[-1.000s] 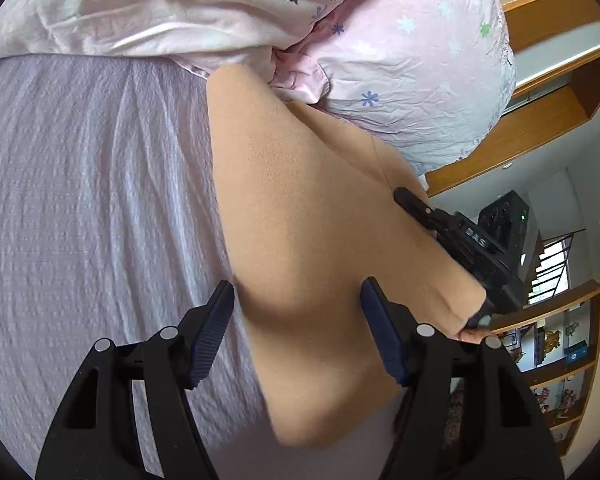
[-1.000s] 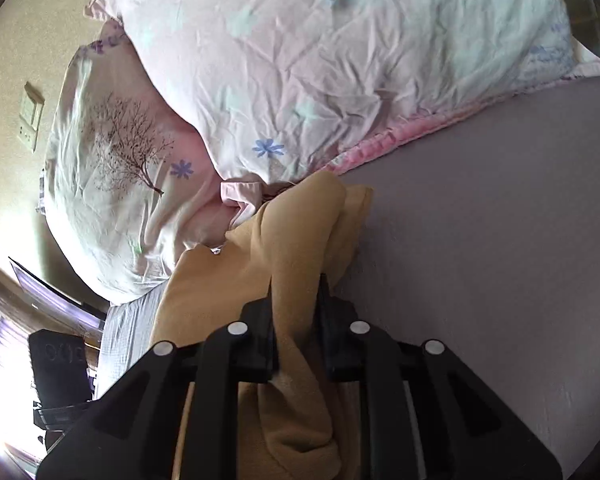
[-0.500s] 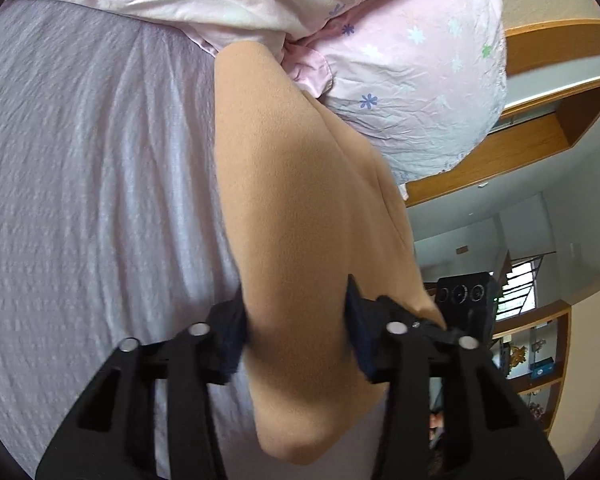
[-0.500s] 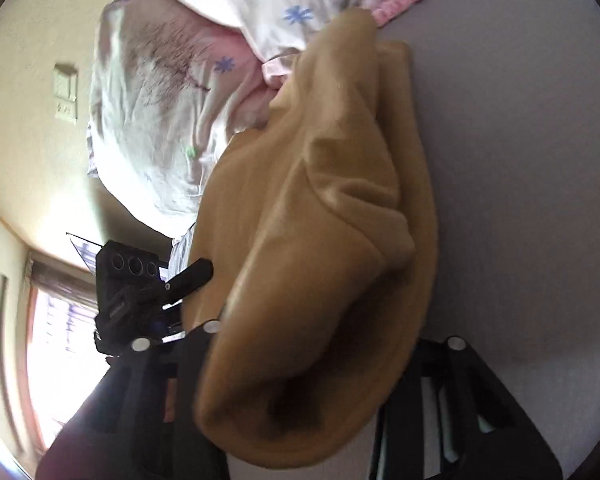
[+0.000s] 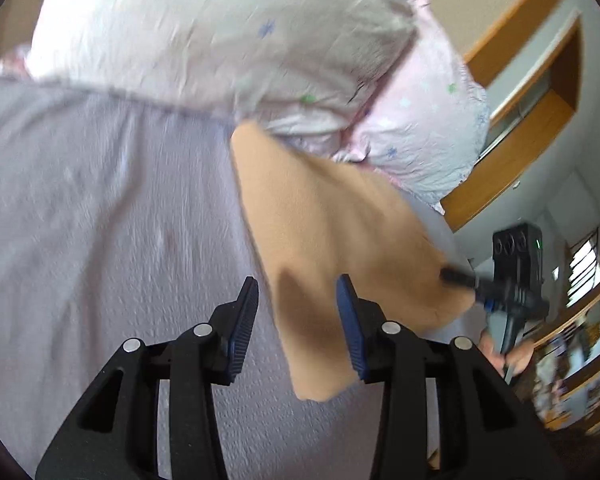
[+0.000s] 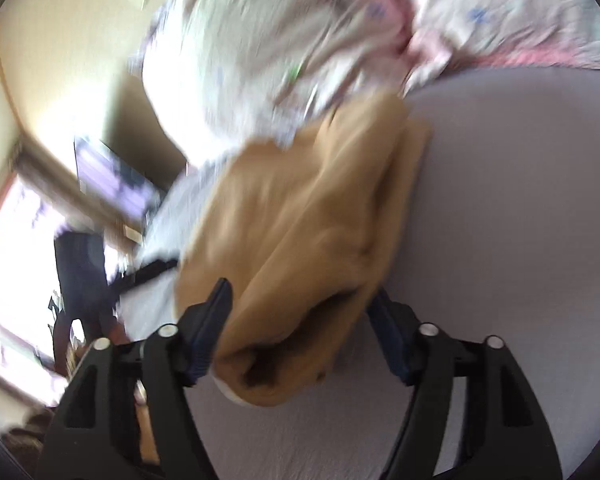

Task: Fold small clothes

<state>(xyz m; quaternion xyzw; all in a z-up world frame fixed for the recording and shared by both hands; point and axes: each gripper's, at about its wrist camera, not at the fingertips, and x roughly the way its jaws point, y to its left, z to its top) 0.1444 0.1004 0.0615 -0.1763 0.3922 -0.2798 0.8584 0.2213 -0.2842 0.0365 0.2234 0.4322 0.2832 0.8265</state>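
A tan garment (image 5: pixel 324 240) lies folded in a long strip on the lilac bed sheet (image 5: pixel 100 220), its far end touching the pillows. My left gripper (image 5: pixel 298 304) is open, its jaws standing either side of the garment's near edge without gripping it. In the right wrist view the same garment (image 6: pixel 312 240) is bunched in thick folds, and my right gripper (image 6: pixel 302 304) is open with its jaws wide around the near end. The right gripper also shows in the left wrist view (image 5: pixel 460 278), at the garment's right side.
Pink and white floral pillows (image 5: pixel 240 40) lie at the head of the bed, also in the right wrist view (image 6: pixel 300 40). A wooden headboard and shelves (image 5: pixel 520 120) stand at the right. A window (image 6: pixel 4 240) and dark furniture are at the left.
My left gripper, shut on the garment half a second ago, has opened and drawn back. My right gripper let go earlier and stays open. Both views are blurred by motion.
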